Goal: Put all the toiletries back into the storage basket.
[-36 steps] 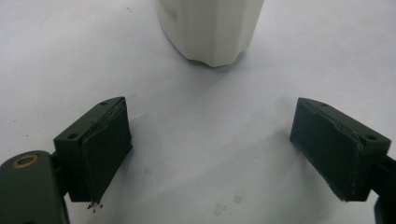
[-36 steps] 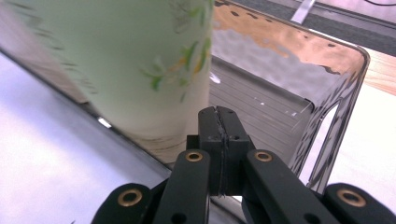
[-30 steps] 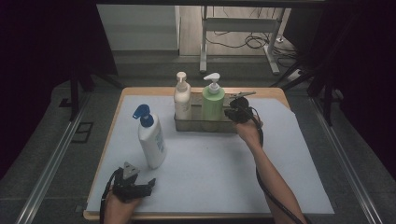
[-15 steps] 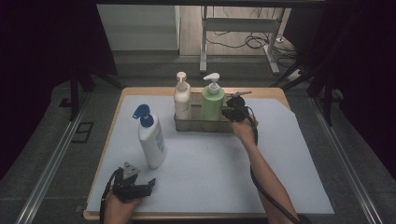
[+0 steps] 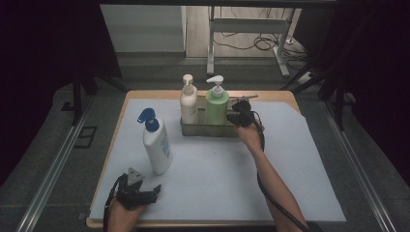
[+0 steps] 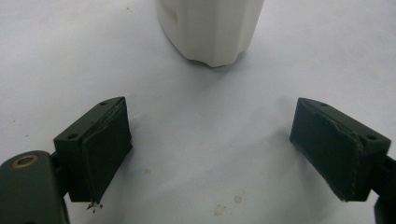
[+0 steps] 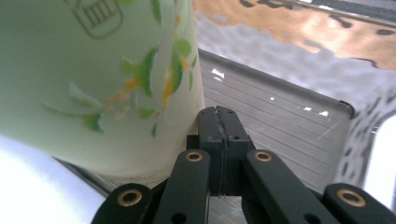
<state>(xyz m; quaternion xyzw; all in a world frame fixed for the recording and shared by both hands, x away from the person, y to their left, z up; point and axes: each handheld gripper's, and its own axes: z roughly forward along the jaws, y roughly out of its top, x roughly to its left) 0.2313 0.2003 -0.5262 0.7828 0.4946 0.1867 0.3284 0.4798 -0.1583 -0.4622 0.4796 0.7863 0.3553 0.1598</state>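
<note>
Bottles and two hand-held claws share a bench [image 5: 290, 94] covered by a white sheet [image 5: 222, 174], seen from above. At the far middle stands a metal tray [image 5: 209, 129] holding a cream pump bottle [image 5: 188, 102] and, touching it on the right, a green pump bottle [image 5: 216, 104]. The right claw [image 5: 240, 115] sits at the tray's right end, just beside the green bottle, with the person's forearm stretching back toward the near edge. A white bottle with a blue pump [image 5: 155, 144] stands apart on the sheet, left of centre. The left claw [image 5: 141, 192] rests near the front left corner, just in front of that bottle.

The right claw's own view adds what the high view cannot: its two black jaws are pressed flat together with nothing between them, their tip against the lower side of the green bottle [image 7: 93, 79], whose leaf print is readable, and the tray's ridged wall [image 7: 280, 135] rises just behind.

The left claw's own view shows its jaws spread wide over bare sheet, holding nothing, with the white bottle's base [image 6: 210, 28] ahead and apart.

Open sheet lies across the near right half; the tray's right end is unoccupied.
</note>
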